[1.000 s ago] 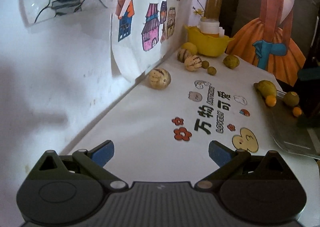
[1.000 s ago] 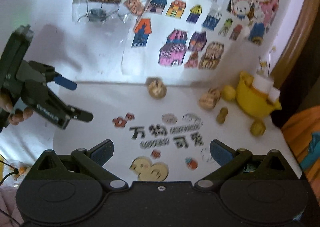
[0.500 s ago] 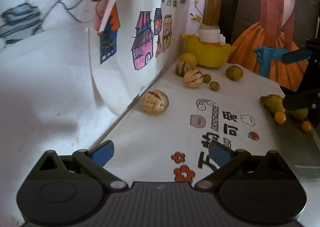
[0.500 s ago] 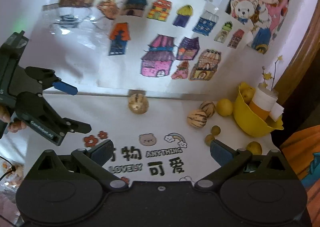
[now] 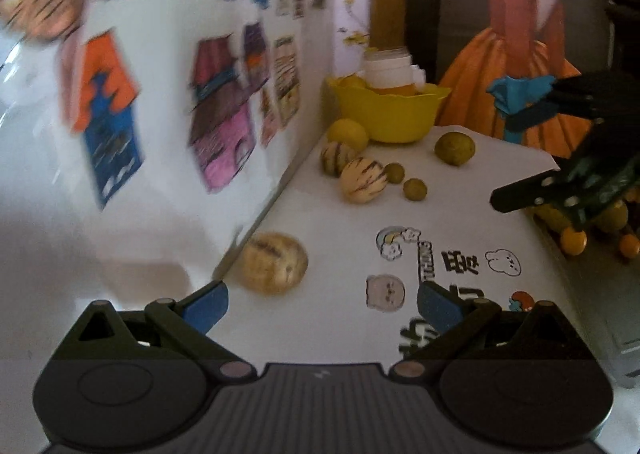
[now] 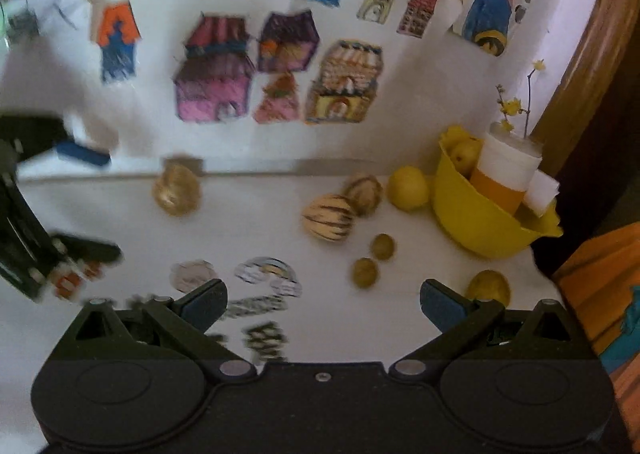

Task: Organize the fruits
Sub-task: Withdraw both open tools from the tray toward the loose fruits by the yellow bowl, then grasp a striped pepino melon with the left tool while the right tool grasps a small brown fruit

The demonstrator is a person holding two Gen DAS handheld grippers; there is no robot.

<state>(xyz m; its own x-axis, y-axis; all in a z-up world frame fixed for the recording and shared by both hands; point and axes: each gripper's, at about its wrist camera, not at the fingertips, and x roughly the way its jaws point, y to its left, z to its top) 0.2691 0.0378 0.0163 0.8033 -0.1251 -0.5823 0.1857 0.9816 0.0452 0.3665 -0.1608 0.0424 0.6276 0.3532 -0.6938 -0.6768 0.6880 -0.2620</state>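
My left gripper [image 5: 322, 306] is open and empty, close behind a tan striped melon [image 5: 274, 269] that lies by the wall; the melon also shows in the right wrist view [image 6: 176, 190]. Farther on lie two striped melons [image 5: 362, 180], a yellow fruit [image 5: 347, 133], two small green fruits [image 5: 414, 189] and a larger green fruit [image 5: 455, 148] near a yellow bowl [image 5: 386, 116]. My right gripper [image 6: 323, 304] is open and empty above the white table, short of a striped melon [image 6: 329, 216] and the small green fruits [image 6: 365, 272].
The yellow bowl [image 6: 480, 222] holds a fruit and a paper cup. A wall with house drawings [image 6: 224, 90] runs along the table's far side. A tray with yellow and orange fruits [image 5: 576, 240] sits at the right edge. The other gripper [image 5: 568, 190] reaches in there.
Both grippers have moved forward over the table toward the fruit. The tan melon now lies just ahead of my left gripper's fingers. Both stay open.
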